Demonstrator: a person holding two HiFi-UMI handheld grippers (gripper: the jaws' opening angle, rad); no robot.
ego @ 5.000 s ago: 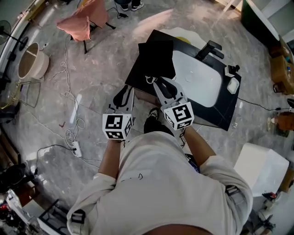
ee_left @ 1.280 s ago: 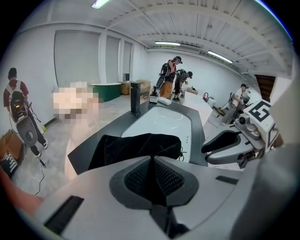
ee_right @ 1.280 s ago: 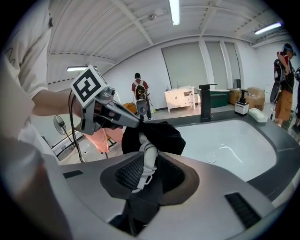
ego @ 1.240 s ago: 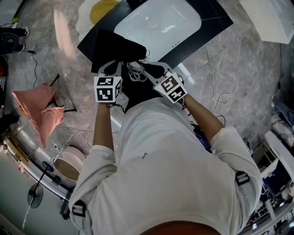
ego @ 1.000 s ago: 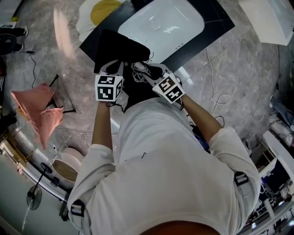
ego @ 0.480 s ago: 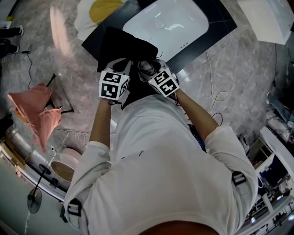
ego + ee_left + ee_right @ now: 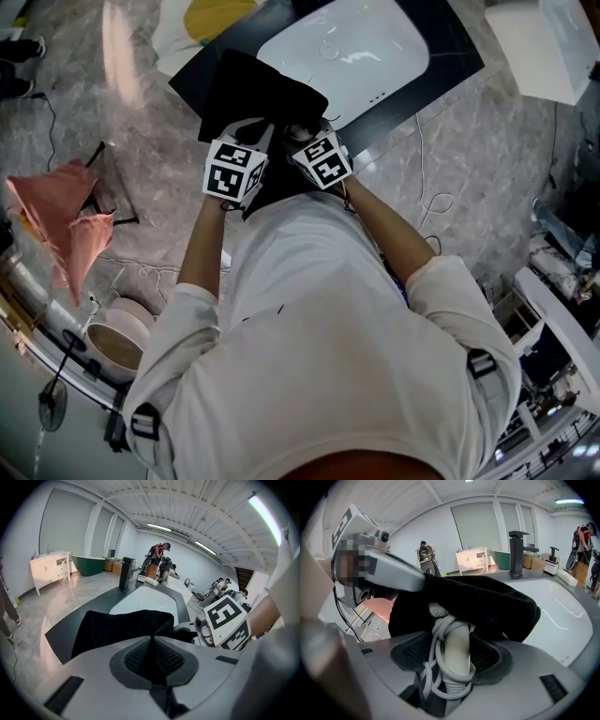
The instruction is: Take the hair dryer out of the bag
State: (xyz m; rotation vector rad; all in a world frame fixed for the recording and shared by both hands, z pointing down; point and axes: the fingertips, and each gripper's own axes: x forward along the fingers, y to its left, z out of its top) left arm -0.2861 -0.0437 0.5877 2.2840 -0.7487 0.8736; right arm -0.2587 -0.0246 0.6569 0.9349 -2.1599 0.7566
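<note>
Currently: right tongs are clenched on the handle of the hair dryer, with a white cord wound round that handle. The handle sticks out of the mouth of the black bag; the rest of the dryer is inside, hidden by cloth. Left tongs are pressed together, pinching a fold of the bag's dark cloth at its near edge. From the head view, both tongs sit side by side at the bag's near end. The bag lies on a dark tabletop, just beside a white basin.
</note>
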